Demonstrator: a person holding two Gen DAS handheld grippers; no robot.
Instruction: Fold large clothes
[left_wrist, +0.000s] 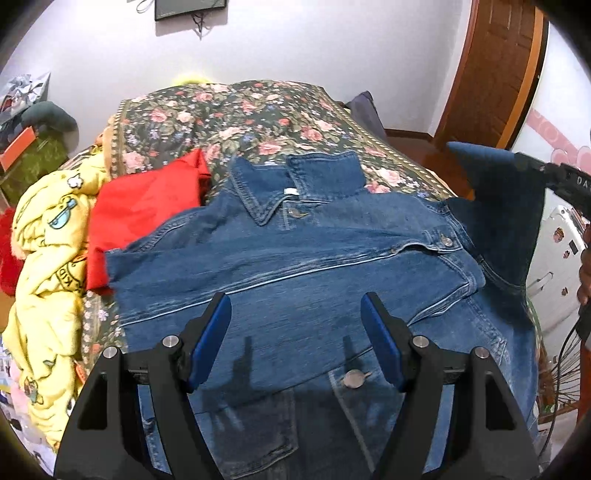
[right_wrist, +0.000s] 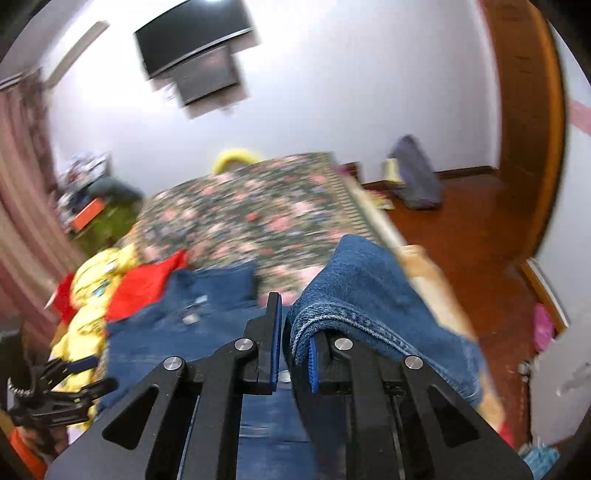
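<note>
A blue denim jacket (left_wrist: 295, 251) lies front up on the floral bedspread (left_wrist: 240, 122), collar toward the far side. My left gripper (left_wrist: 295, 301) hovers open just above the jacket's chest, with nothing between its blue pads. At the right edge of the left wrist view, my right gripper (left_wrist: 554, 173) holds a flap of the jacket (left_wrist: 509, 206) lifted off the bed. In the right wrist view that gripper (right_wrist: 293, 321) is shut on the denim fold (right_wrist: 362, 280), which drapes over its right finger. The left gripper (right_wrist: 62, 380) shows at the lower left there.
A red garment (left_wrist: 144, 206) and a yellow printed garment (left_wrist: 48, 258) lie heaped left of the jacket. A wooden door (left_wrist: 491, 74) and a fan (left_wrist: 565, 376) stand at the right. Wood floor (right_wrist: 461, 229) runs beside the bed's right edge.
</note>
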